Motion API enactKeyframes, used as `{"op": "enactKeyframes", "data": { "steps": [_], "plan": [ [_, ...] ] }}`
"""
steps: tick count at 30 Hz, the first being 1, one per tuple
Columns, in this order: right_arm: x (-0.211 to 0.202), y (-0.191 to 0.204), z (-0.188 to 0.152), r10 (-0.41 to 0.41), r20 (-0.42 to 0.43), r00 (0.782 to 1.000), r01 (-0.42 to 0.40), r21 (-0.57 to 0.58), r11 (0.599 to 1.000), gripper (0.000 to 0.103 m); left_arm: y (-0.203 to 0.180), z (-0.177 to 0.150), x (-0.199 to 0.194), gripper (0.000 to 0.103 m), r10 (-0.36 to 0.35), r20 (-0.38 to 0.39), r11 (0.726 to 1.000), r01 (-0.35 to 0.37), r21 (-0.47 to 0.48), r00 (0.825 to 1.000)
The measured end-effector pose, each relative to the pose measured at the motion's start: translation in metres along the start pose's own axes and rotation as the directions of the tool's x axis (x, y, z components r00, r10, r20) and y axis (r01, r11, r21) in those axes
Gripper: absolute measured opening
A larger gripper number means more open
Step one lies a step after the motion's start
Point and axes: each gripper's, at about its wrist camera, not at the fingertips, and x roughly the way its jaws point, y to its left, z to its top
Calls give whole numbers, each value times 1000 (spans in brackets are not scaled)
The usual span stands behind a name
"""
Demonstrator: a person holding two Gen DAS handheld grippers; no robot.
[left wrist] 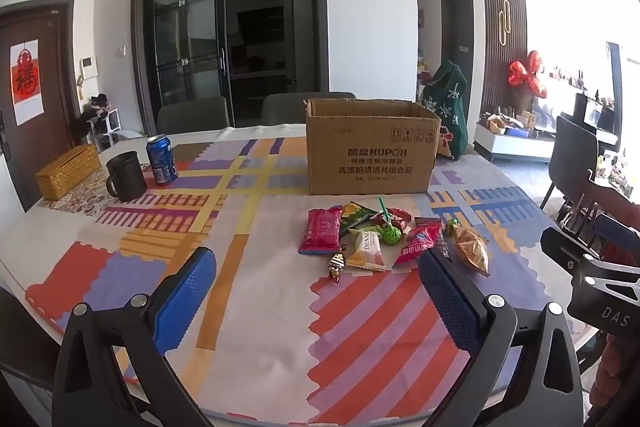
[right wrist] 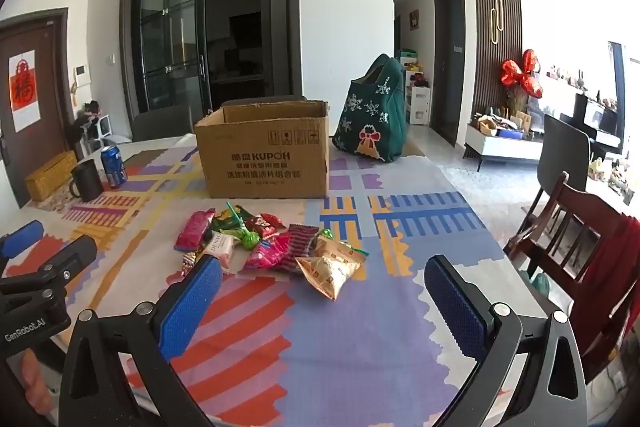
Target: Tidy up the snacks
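Two blue-padded fingers frame the left wrist view, spread wide with nothing between them: the left gripper (left wrist: 318,291) hangs above the patterned tablecloth (left wrist: 256,287), holding nothing. Ahead of it lies a loose pile of snacks (left wrist: 384,239) on the cloth, between the gripper and an open cardboard box (left wrist: 370,155) that stands upright behind them. In the pile, a red packet (left wrist: 321,236) lies at the left, a white packet (left wrist: 366,250) just beside it, a green lollipop (left wrist: 390,233) with its stick pointing toward the box, and a tan bag (left wrist: 472,251) at the right edge. A small striped candy (left wrist: 336,265) lies nearest the fingers. Far left on the table stand a dark mug (left wrist: 126,177) and a blue can (left wrist: 161,159), close together, with a woven yellow box (left wrist: 68,171) beyond them. The other tool's black body shows at the right edge.

In the right wrist view, the right gripper (right wrist: 322,297) is likewise fully spread and empty, low over the cloth. The snacks sit just ahead and slightly left of centre; the tan bag (right wrist: 332,269) is the closest piece, roughly between the two fingers' tips, though whether it lies under them or a little ahead is hard to judge through the fisheye. The cardboard box (right wrist: 266,155) stands behind the pile, a green fabric bag (right wrist: 372,115) to its right. A wooden chair (right wrist: 580,239) stands at the table's right side.
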Motion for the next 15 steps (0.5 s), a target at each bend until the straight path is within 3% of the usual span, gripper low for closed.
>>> {"op": "enactKeyframes", "data": {
  "steps": [15],
  "plan": [
    [-1, 0, -3, 0, 4, 1000, 0, 0, 1000, 102, -1, 0, -1, 103, -1, 2, 1000, 1, 1, 1000]
  ]
}}
